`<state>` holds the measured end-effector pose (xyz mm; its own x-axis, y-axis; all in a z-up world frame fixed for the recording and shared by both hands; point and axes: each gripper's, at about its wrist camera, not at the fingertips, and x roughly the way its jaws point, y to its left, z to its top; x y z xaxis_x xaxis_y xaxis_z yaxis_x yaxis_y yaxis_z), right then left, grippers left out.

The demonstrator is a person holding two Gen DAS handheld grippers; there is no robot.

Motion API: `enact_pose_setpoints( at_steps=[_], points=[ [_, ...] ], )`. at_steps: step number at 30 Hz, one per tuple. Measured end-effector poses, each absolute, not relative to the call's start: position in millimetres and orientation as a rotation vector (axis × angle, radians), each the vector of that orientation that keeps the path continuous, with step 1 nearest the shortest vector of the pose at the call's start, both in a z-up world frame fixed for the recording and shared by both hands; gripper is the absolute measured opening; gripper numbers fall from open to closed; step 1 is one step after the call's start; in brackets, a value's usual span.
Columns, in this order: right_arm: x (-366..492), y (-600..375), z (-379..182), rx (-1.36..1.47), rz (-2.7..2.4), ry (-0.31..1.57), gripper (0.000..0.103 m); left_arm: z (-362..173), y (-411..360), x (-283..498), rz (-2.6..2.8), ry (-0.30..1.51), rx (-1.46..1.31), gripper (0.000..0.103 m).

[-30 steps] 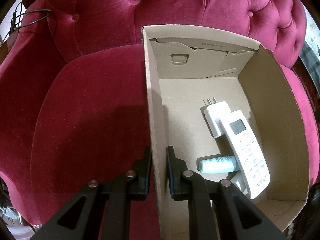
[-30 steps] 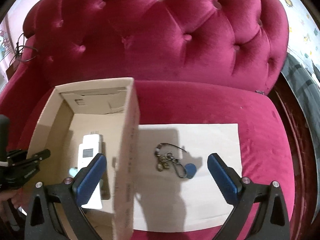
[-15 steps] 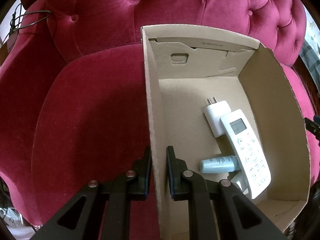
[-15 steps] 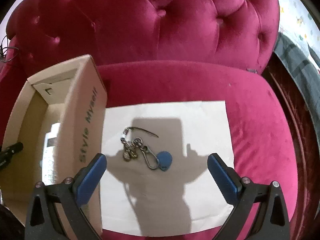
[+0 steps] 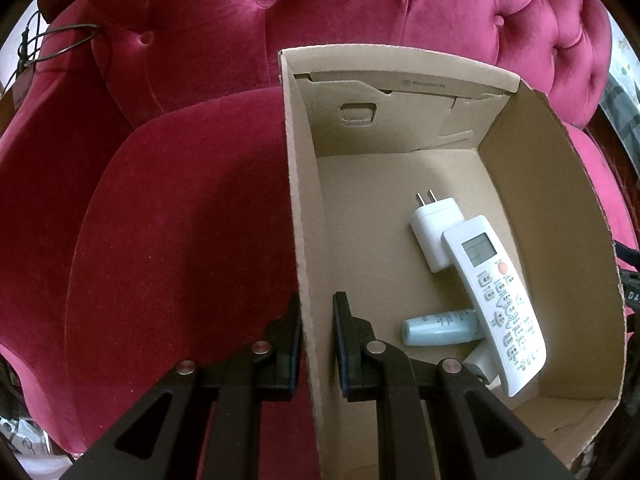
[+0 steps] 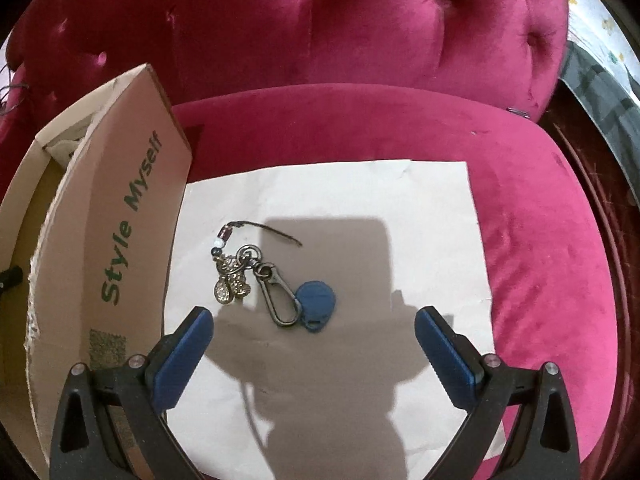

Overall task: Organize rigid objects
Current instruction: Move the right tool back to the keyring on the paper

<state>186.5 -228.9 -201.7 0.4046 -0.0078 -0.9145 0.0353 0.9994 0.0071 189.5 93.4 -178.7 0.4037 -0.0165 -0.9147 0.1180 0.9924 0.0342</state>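
Crimson tufted sofa (image 6: pixel 360 40) carries a cardboard box (image 5: pixel 304 240) and a white paper sheet (image 6: pixel 420 208). Left tool (image 5: pixel 317 320) is clamped on the box's side wall. Inside, a remote (image 5: pixel 496 300) half hides a white charger (image 5: pixel 434 228) and a pale blue bottle (image 5: pixel 438 327). Right tool (image 6: pixel 312 334), jaws wide apart, hovers over the keychain (image 6: pixel 276 280) on the sheet

Dim, warm indoor light from above and behind; hard gripper shadow across the paper sheet (image 6: pixel 328 208); heavy fisheye bending, black vignetted corners; focus sharp.
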Motion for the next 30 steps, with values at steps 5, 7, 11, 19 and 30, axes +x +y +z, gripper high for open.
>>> enact_pose_setpoints(
  at_steps=[5,7,11,19,30],
  points=[
    [192,-222,-210,-0.004,0.021,1.17,0.103,-178,93,190,-0.086,1.153,0.103,0.015],
    [196,-218,-213,-0.018,0.048,1.171,0.103,-179,92,191,-0.087,1.154,0.102,0.015],
    [204,-210,-217,-0.07,0.114,1.176,0.103,-180,91,191,-0.09,1.155,0.1,0.015],
    [221,-205,-223,-0.153,0.235,1.202,0.102,-179,95,192,-0.096,1.16,0.092,0.015],
    [237,-201,-234,-0.209,0.313,1.205,0.095,-180,95,194,-0.097,1.163,0.088,0.016]
  ],
)
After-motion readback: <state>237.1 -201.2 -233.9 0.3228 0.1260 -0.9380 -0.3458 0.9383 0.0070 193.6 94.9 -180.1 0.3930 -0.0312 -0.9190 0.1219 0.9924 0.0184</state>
